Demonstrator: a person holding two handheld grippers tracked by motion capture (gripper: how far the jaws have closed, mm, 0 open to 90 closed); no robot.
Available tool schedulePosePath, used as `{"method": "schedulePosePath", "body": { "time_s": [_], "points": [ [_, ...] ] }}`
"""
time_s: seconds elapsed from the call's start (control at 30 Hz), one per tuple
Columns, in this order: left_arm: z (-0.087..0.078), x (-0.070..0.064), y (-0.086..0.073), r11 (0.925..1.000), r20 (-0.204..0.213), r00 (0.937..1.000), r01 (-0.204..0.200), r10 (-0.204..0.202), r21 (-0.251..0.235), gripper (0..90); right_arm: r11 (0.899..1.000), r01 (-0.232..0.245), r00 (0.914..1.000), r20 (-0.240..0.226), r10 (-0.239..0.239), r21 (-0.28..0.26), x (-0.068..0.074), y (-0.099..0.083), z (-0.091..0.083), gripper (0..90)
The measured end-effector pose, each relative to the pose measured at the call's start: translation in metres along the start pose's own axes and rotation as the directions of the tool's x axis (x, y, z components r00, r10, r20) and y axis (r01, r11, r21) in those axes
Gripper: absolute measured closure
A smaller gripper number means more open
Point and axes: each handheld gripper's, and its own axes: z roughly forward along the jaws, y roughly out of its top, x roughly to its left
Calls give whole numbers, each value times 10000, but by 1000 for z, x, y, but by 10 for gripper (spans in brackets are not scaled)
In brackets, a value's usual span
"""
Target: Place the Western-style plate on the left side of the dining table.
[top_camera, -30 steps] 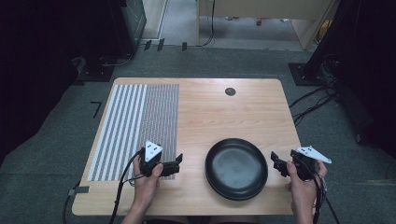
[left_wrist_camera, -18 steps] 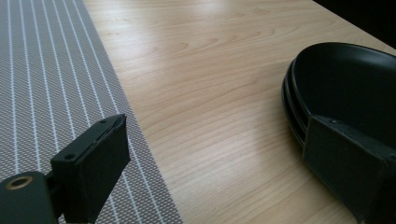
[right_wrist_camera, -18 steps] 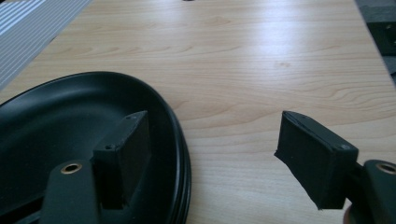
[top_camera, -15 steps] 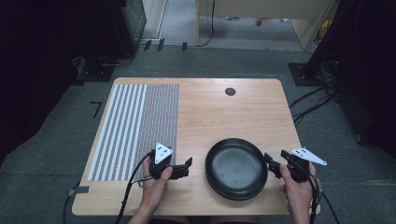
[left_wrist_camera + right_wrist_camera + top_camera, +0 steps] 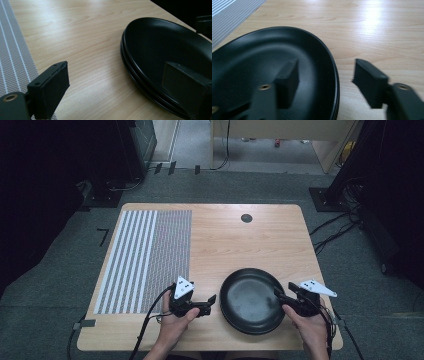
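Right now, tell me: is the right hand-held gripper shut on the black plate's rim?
No: the right hand-held gripper is open, one jaw over the black plate, the other outside its rim.

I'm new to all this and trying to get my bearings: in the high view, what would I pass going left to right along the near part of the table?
Striped mat → left tool, jaws open → stack of black plates → right tool, jaws open at the plates' right rim.
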Motion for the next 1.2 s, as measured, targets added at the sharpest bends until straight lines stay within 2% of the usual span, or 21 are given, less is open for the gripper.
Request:
{"method": "schedulePosePath", "body": {
  "time_s": [0.1, 0.13, 0.17, 0.27, 0.33, 0.37, 0.4, 0.43, 0.5, 0.53, 0.67, 0.7, 0.8, 0.93, 1.0, 1.07, 1.17, 1.2],
  "points": [
    [2, -1, -1, 10000, 70, 10000, 27, -27, 70, 72, 9994, -356, 9994, -12, 356, -41, -4, -1, -1, 542],
    [2, -1, -1, 10000, 70, 10000, 27, -27, 70, 84, 9994, -356, 9994, -12, 356, -41, -4, -1, -1, 542],
    [3, -3, -1, 9999, -121, 9998, 142, -142, 51, 142, 9965, -836, 9964, -116, 835, -62, -8, -1, -2, 584],
    [4, -4, -3, 9996, 81, 9996, 278, -278, 79, 190, 9911, -1328, 9905, -372, 1326, -24, -11, -2, -2, 613],
    [5, -5, -4, 9994, 295, 9990, 332, -333, 47, 245, 9834, -1810, 9810, -726, 1798, -101, -11, -3, -2, 646],
    [5, -5, -4, 9994, 295, 9990, 332, -333, 47, 257, 9834, -1810, 9810, -726, 1798, -101, -11, -3, -2, 646],
    [6, -8, -5, 9996, 437, 9986, 291, -291, 17, 271, 9676, -2524, 9602, -1262, 2490, -110, -13, -5, 0, 682],
    [6, -10, -5, 9996, 504, 9984, 272, -273, 26, 282, 9666, -2561, 9591, -1286, 2522, -144, -13, -6, 0, 696],
    [7, -11, -6, 9996, 558, 9981, 260, -262, 52, 301, 9732, -2287, 9707, -807, 2262, -234, -12, -7, 1, 719],
    [7, -12, -7, 9997, 626, 9977, 250, -255, 79, 324, 9743, -2232, 9729, -687, 2206, -313, -13, -8, 1, 727],
    [9, -13, -8, 9991, 808, 9959, 405, -414, 135, 367, 9727, -2318, 9710, -633, 2306, -124, -15, -9, 2, 736],
    [10, -13, -9, 9988, 909, 9948, 452, -465, 170, 374, 9690, -2471, 9669, -657, 2466, 1, -16, -10, 3, 748],
    [11, -15, -10, 9985, 1100, 9926, 495, -518, 232, 388, 9665, -2565, 9645, -630, 2565, 88, -17, -12, 5, 763],
    [14, -16, -10, 9958, 1404, 9869, 724, -798, 567, 396, 9633, -2679, 9619, -525, 2684, 151, -17, -13, 5, 801],
    [17, -18, -11, 9925, 1264, 9875, 830, -940, 894, 401, 9674, -2531, 9663, -473, 2531, 53, -17, -14, 5, 820],
    [19, -18, -12, 9896, 1307, 9848, 1010, -1140, 1025, 405, 9712, -2383, 9702, -434, 2382, 24, -16, -14, 5, 823],
    [20, -19, -13, 9882, 1426, 9822, 1068, -1219, 1095, 406, 9710, -2390, 9702, -416, 2387, 1, -16, -14, 5, 830],
    [21, -20, -13, 9876, 1609, 9790, 1076, -1252, 1143, 406, 9678, -2517, 9666, -489, 2515, 23, -16, -15, 5, 839]
  ]
}}
